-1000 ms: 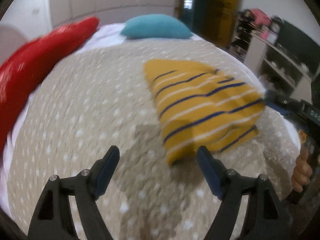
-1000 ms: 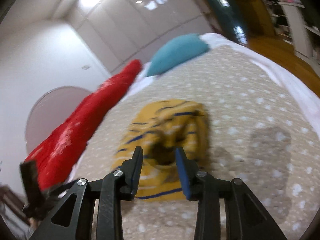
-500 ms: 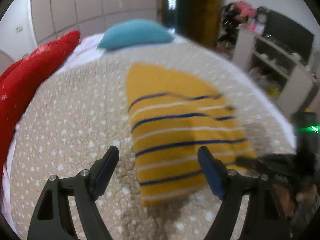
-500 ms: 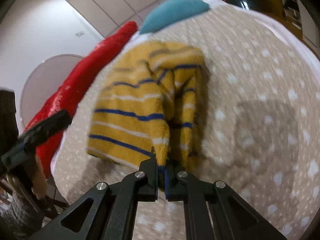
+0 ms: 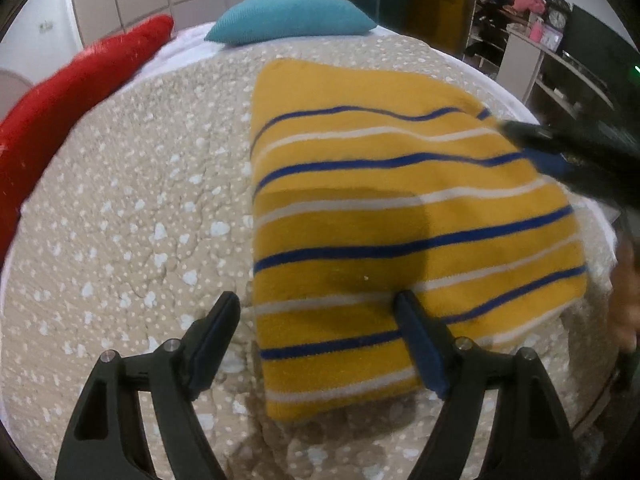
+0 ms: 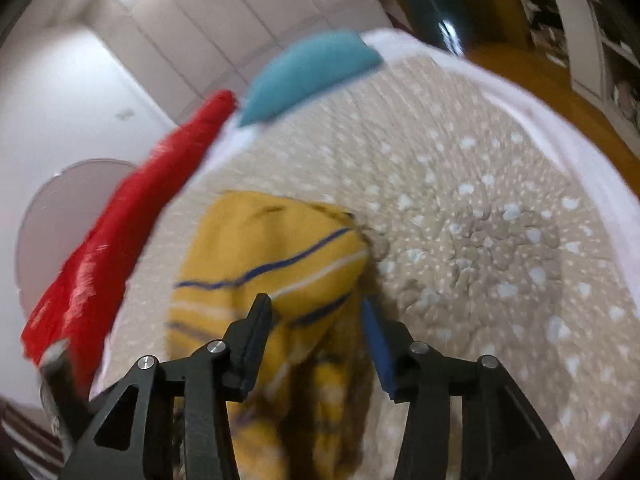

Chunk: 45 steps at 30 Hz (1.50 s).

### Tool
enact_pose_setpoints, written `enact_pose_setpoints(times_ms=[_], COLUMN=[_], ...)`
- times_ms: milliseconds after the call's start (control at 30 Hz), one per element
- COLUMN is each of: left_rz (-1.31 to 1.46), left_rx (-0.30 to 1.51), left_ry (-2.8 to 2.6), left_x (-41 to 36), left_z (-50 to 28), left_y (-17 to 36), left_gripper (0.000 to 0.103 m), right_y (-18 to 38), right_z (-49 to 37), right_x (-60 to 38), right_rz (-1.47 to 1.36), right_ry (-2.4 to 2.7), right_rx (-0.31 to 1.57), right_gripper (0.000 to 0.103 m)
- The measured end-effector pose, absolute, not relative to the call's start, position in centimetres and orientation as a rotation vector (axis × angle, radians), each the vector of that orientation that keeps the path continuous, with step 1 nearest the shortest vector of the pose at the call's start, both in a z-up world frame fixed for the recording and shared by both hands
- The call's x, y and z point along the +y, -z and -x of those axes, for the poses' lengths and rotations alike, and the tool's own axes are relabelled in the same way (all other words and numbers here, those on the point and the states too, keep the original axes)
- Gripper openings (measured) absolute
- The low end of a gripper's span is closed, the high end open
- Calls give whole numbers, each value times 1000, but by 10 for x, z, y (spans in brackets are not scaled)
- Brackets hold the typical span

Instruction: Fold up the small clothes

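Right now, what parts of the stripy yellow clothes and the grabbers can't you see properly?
- Yellow striped garment, left wrist view: its right edge hides behind the right gripper, which is cut off by the picture's edge.
- Same garment, right wrist view: blurred; its near part is hidden behind the opening right gripper.
- Left gripper: open; whether its fingers touch the cloth is unclear.

Right gripper [image 6: 316, 320] fingers opening over the yellow striped garment [image 6: 272, 256] on the bedspread [image 6: 480, 200]
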<state>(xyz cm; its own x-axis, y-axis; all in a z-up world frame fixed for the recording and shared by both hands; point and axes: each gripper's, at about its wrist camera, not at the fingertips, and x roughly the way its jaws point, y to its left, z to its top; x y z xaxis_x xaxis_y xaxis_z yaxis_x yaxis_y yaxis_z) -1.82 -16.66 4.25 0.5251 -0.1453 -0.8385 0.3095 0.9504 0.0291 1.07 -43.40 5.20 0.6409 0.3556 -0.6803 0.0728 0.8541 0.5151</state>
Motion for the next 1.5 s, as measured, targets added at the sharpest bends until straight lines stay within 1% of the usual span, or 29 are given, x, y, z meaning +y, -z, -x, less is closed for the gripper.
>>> enact_pose_setpoints(times_ms=[33, 67, 167, 233, 400, 433, 467, 500, 667, 733, 800, 867, 900, 933, 1033, 1100, 1167, 1233, 1267, 1300, 1367, 1400, 1433, 1500], left_rz=[-200, -208, -212, -199, -240, -255, -263, -270, -256, -230, -216, -212, -208, -206, -186, -139, -87, -16, 22, 54, 109, 126, 143, 178], left_rx=[978, 975, 975, 976, 960, 953, 948, 944, 939, 953, 949, 940, 933, 928, 917, 928, 946, 962, 961, 959, 950, 950, 962, 1001], left_ry=[268, 267, 269, 272, 257, 254, 253, 253, 275, 301, 305, 294, 283, 274, 229, 215, 222, 244, 259, 272, 295, 312, 331, 374], left_x=[-168, -169, -174, -175, -176, -177, -177, -177, -172, -168, -164, -159, -153, -150, -132, -119, -107, -98, -94, -91, -87, -87, -88, -92], left_z=[19, 20, 20, 19, 20, 21, 23, 24, 30, 39, 50, 62, 68, 72, 81, 81, 75, 64, 56, 47, 25, 15, 1, -18], left_y=[-43, -43, -45, -45, -45, -46, -46, -46, -53, -58, -63, -69, -72, -74, -78, -76, -72, -72, -73, -75, -78, -78, -75, -66], left_gripper=[80, 80, 80, 80, 80, 80, 80, 80, 79, 79, 79, 79, 79, 79, 80, 80, 80, 80, 81, 84, 87, 89, 89, 89], right_y=[-47, -49, -70, -76, -59, -61, -66, -71, -107, -113, -108, -91, -77, -61, -46, -47, -44, -42, -44, -49, -57, -58, -58, -49], right_z=[-21, -29, -44, -58, -74, -72, -66, -59, -15, -1, -3, -3, -6, -7, 1, 14, 25, 37, 40, 43, 43, 40, 34, 17], right_x=[-436, -438, -444, -446, -420, -423, -427, -431, -439, -424, -404, -390, -389, -391, -407, -416, -421, -433, -438, -445, -453, -456, -456, -456], right_rz=[-589, -620, -565, -501, -242, -236, -254, -286, -412, -397, -395, -412, -410, -398, -458, -455, -396, -486, -524, -565, -602, -613, -623, -637], right_ry=[-226, -270, -264, -197, -73, -61, -51, -44, -130, -201, -276, -323, -295, -245, -208, -128, -53, -121, -136, -151, -160, -161, -168, -179], right_rx=[884, 897, 848, 856, 940, 933, 908, 883, 783, 776, 786, 829, 863, 896, 868, 871, 893, 875, 859, 827, 782, 765, 755, 790], right_gripper=[17, 8, 6, 6, 6, 8, 13, 15, 16, 16, 16, 16, 15, 10, 10, 13, 22, 22, 25, 31, 71, 76, 79, 79])
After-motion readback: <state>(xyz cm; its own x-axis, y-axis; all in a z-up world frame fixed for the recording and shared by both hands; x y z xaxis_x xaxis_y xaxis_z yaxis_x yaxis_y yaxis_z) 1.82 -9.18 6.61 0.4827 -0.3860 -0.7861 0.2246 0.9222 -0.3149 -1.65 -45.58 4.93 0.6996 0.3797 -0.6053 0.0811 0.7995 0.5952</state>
